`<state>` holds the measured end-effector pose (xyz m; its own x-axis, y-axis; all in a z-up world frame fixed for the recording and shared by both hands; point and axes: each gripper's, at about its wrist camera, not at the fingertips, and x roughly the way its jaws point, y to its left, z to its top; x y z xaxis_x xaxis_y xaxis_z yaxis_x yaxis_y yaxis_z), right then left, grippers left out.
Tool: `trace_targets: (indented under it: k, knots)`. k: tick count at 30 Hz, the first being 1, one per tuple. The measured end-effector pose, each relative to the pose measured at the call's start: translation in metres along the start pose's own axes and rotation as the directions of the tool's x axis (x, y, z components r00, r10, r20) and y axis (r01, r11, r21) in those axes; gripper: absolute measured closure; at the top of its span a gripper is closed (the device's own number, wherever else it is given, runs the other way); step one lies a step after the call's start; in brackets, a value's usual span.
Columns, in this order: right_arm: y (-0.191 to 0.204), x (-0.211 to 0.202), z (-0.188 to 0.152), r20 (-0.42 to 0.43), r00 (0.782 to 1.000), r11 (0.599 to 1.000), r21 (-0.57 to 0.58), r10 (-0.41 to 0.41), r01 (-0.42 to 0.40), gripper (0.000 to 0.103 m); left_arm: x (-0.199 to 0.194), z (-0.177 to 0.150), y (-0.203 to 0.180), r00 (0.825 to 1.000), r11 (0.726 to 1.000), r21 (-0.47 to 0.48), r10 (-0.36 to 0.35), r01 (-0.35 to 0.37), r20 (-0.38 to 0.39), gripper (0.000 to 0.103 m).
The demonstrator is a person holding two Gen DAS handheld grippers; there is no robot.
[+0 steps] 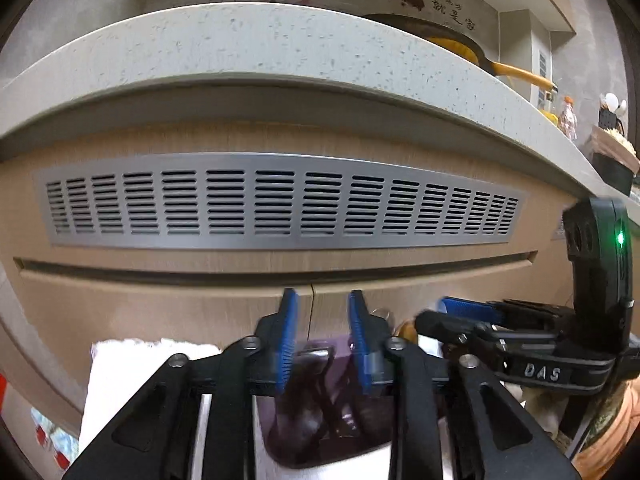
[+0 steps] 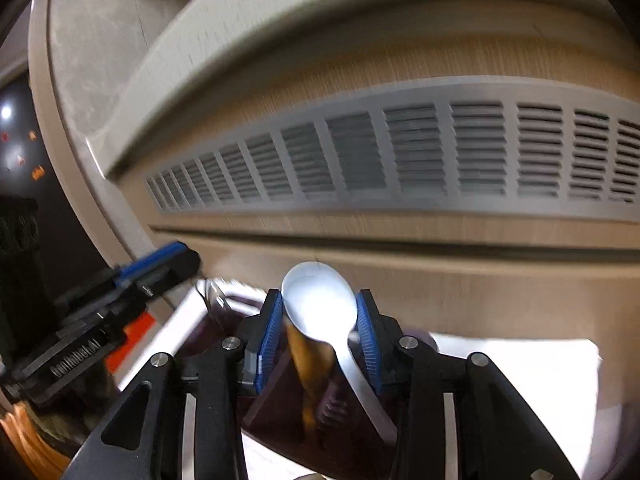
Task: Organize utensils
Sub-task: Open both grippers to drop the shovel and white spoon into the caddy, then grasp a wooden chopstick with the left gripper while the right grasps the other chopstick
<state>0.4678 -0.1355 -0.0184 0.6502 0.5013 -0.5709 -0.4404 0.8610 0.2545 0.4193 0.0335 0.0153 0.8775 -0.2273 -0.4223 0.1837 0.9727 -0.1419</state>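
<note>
My right gripper (image 2: 319, 320) is shut on a white spoon (image 2: 320, 300), bowl up between the blue pads, handle slanting down into a dark purple holder (image 2: 276, 396). A brown utensil handle (image 2: 308, 364) stands just behind the spoon. A metal spoon (image 2: 216, 296) leans at the holder's left rim. My left gripper (image 1: 323, 320) is open and empty above the purple holder (image 1: 316, 412), which holds dark utensils. The right gripper (image 1: 460, 316) shows at the right of the left wrist view. The left gripper (image 2: 176, 258) shows at the left of the right wrist view.
A wooden cabinet front with a grey vent grille (image 1: 280, 204) and drawer seam faces both grippers, under a speckled countertop edge (image 1: 240, 40). A dark pan with a yellow handle (image 1: 492, 60) sits on the counter. White cloth (image 1: 132, 376) lies under the holder.
</note>
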Motion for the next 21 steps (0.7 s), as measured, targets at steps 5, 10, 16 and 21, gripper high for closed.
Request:
trace_targets:
  k: [5, 10, 16, 21]
  knots:
    - [0.0, -0.04, -0.02, 0.053, 0.992, 0.992, -0.036, -0.116, 0.118, 0.041, -0.032, -0.005, -0.001, 0.999, 1.0, 0.023, 0.019, -0.02, 0.038, 0.049]
    - [0.0, -0.07, -0.044, 0.02, 0.971, 0.968, -0.07, -0.24, 0.241, 0.041, -0.058, -0.019, -0.012, 1.0, 0.999, 0.042, 0.008, -0.009, 0.019, 0.048]
    - [0.002, -0.085, -0.095, -0.072, 0.932, 0.928, -0.145, -0.356, 0.343, 0.03, -0.083, -0.061, -0.026, 0.996, 0.998, 0.051, -0.034, 0.039, -0.084, 0.038]
    - [0.01, -0.084, -0.148, -0.189, 0.919, 0.931, -0.195, -0.346, 0.31, 0.03, -0.082, -0.114, -0.055, 0.955, 0.981, 0.109, -0.124, 0.158, -0.269, 0.037]
